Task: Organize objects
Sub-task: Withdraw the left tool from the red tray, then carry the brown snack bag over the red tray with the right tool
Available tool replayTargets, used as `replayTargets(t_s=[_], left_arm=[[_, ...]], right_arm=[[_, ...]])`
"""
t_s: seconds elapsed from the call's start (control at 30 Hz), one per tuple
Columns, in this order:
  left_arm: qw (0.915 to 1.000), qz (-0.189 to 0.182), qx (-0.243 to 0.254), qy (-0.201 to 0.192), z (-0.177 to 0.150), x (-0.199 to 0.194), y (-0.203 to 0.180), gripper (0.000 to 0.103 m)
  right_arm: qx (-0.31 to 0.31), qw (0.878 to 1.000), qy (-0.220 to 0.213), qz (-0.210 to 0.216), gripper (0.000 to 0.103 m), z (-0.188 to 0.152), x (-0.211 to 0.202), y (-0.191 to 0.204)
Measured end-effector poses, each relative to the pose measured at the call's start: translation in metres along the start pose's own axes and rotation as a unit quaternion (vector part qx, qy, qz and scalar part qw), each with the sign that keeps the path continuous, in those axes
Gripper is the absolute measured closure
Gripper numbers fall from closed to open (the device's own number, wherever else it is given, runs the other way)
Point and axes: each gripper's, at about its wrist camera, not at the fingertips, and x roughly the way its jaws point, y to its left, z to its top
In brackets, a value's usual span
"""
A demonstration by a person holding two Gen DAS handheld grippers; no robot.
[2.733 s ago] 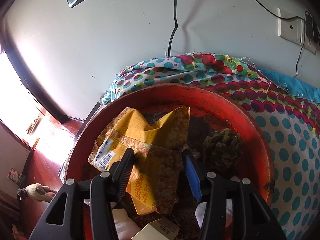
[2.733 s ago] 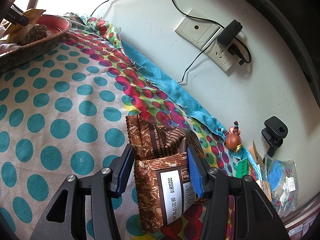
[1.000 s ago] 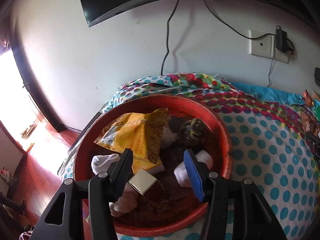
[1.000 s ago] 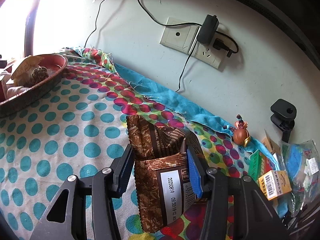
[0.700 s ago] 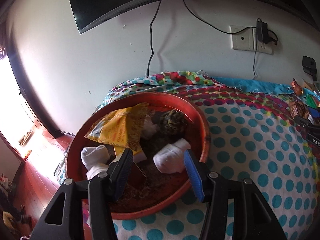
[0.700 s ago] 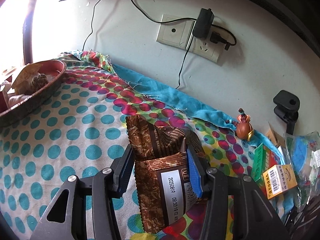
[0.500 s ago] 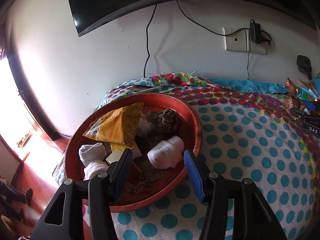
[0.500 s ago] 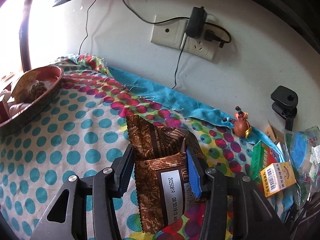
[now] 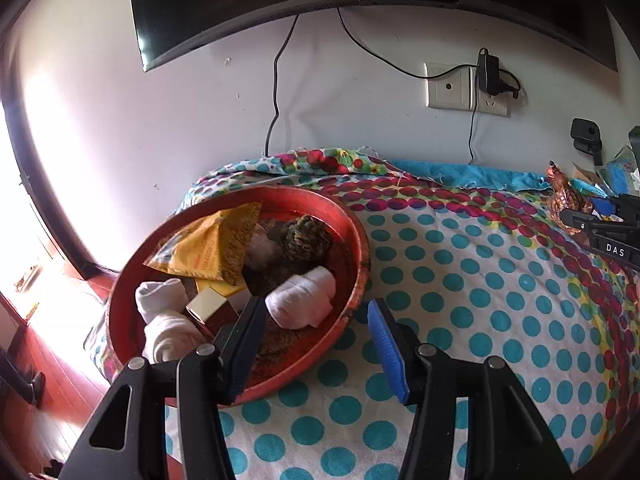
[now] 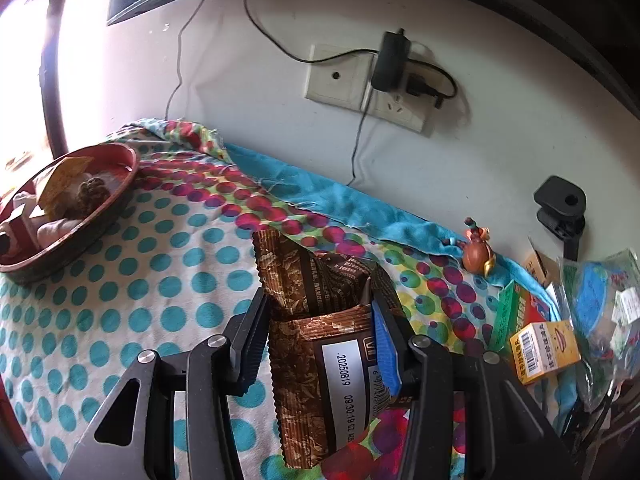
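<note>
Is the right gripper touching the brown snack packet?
Touching. The right wrist view shows the right gripper with both pads pressed against the sides of the brown snack packet, which buckles between them.

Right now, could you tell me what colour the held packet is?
Brown packet, clearest in the right wrist view.

My left gripper [image 9: 314, 344] hangs open and empty at lower centre, over the near rim of the red basin [image 9: 360, 240], which holds a yellow packet [image 9: 208, 246] and rolled white socks [image 9: 302, 300].
</note>
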Motion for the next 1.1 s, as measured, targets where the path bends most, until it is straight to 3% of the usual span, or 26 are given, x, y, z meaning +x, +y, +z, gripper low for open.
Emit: replayTargets(t_s=[0.5, 1.1], left_arm=[[0.9996, -0.017, -0.014, 0.017, -0.004, 0.0, 0.011, 0.048], [0.9974, -0.018, -0.063, 0.032, -0.008, -0.038, 0.055, 0.048]], right_arm=[[-0.065, 0.997, -0.035, 0.021, 0.059, 0.041, -0.008, 0.059], [-0.099, 0.985, -0.096, 0.104, 0.058, 0.093, -0.029, 0.158]])
